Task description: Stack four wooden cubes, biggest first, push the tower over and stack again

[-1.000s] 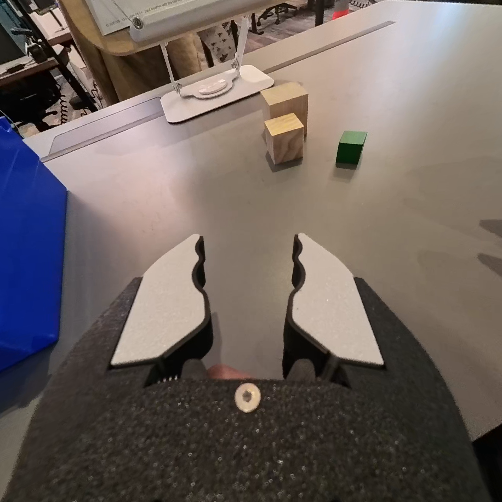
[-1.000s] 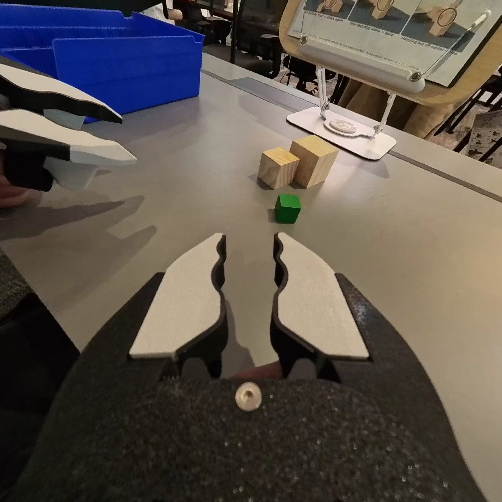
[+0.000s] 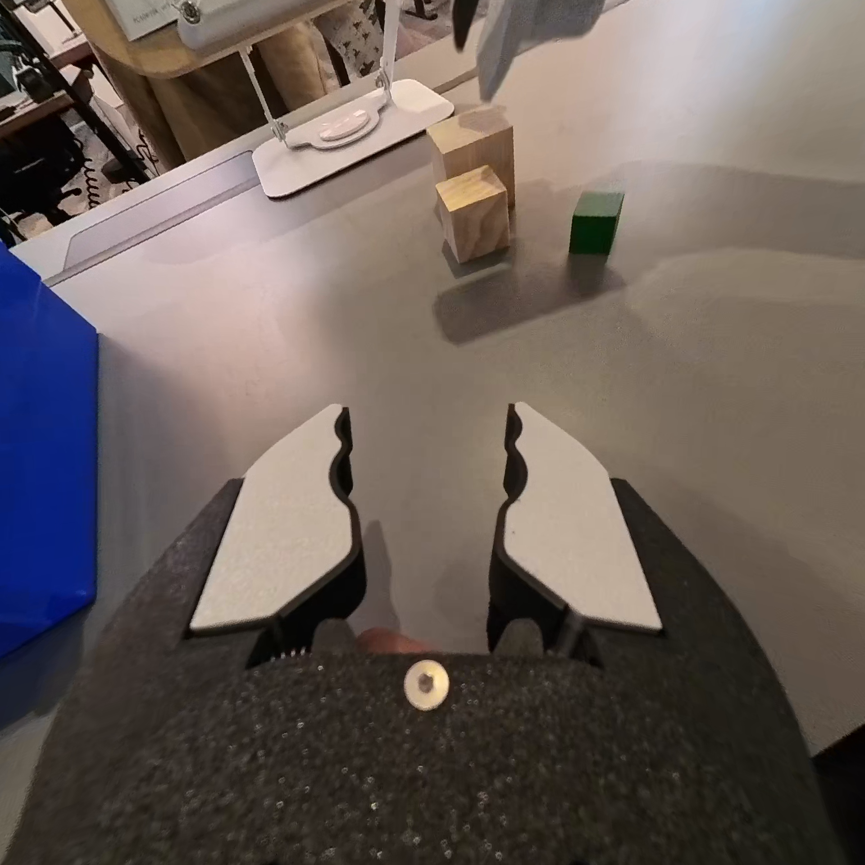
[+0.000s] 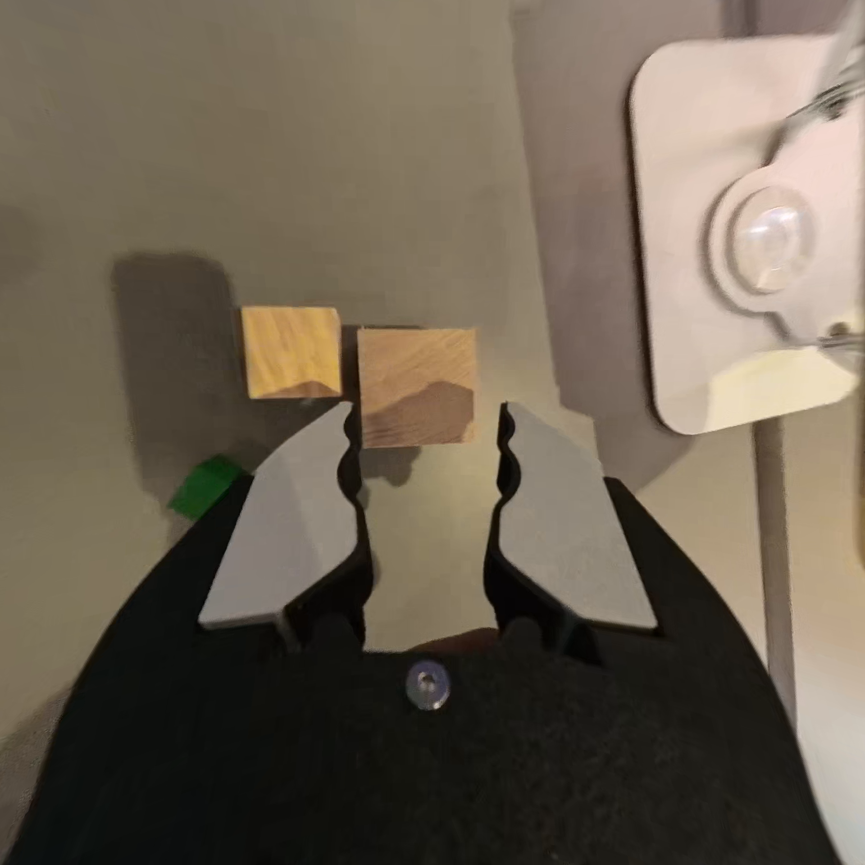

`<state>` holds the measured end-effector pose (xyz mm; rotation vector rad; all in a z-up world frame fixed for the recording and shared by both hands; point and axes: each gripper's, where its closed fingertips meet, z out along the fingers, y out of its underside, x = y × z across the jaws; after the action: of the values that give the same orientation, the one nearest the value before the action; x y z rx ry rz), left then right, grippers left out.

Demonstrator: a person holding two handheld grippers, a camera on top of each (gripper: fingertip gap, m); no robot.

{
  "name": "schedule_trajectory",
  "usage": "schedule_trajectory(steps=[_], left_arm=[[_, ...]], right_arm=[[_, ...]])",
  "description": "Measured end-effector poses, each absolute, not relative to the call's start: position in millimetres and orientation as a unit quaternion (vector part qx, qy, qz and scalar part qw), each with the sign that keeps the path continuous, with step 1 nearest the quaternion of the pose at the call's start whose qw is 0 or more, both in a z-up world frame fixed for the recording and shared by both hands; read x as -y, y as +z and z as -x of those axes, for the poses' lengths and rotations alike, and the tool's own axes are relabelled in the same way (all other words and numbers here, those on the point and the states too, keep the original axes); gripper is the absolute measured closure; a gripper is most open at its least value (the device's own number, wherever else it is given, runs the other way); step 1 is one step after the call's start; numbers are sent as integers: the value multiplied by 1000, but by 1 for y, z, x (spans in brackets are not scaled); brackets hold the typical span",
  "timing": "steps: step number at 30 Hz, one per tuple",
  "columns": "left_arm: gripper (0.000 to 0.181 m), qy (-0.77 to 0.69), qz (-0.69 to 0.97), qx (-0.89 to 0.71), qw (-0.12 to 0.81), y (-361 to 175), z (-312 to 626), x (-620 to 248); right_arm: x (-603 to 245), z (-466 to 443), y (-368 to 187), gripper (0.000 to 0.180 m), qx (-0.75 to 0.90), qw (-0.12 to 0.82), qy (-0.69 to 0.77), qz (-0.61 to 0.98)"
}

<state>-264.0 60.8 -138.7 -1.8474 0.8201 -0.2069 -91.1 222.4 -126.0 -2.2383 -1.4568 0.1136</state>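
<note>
In the left wrist view the left gripper hangs low over the grey table, its two grey fingers spread wide apart with nothing between them. Taking the large wooden cube as the landmark, the smaller wooden cube stands just in front of it, so close that the two seem to touch, and the green cube sits to its right and a little nearer the camera, clearly apart from both. Only these three cubes show. Behind and to the left of the large cube lies the white base plate of a stand, and a blue bin fills the left edge, well apart from the cubes. Above the large cube, at the top of the picture, the right gripper comes down as a blurred grey shape. In the right wrist view the right gripper looks almost straight down on the large wooden cube, its fingers held apart, wider than the cube, with the tips around its near edge but not closed on it; whether they touch it cannot be told. The smaller wooden cube lies just left of the large one, a narrow gap between them. The green cube lies left and nearer, partly hidden by the left finger. The white base plate lies to the right, blurred.
</note>
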Motion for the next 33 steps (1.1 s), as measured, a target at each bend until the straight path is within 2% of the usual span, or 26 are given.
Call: schedule_trajectory(steps=[2,4,10,18,24,25,26,28,33], left_arm=[[118,-94,770,-344,529,-137,264,-59],[118,-100,769,-346,527,-137,265,-56],[119,-116,766,-348,527,-136,266,-49],[119,-121,767,-347,526,-135,268,-47],[119,-112,767,-353,524,-137,267,-46],[119,-109,768,-356,521,-138,266,-46],[118,-107,769,-358,518,-139,266,-46],[117,-111,771,-362,513,-141,263,-44],[109,-135,761,-402,491,-143,247,-45]], right_arm=[[-224,88,-146,119,543,208,33,813],[-224,90,-160,122,557,203,37,805],[-215,108,-152,123,588,233,41,773],[-147,151,-156,123,612,213,92,756],[-148,151,-158,123,602,253,88,753],[-148,148,-158,122,601,254,85,753],[-147,145,-156,113,597,258,80,755],[-145,137,-142,105,575,291,73,761],[-89,106,-105,113,455,440,70,771]])
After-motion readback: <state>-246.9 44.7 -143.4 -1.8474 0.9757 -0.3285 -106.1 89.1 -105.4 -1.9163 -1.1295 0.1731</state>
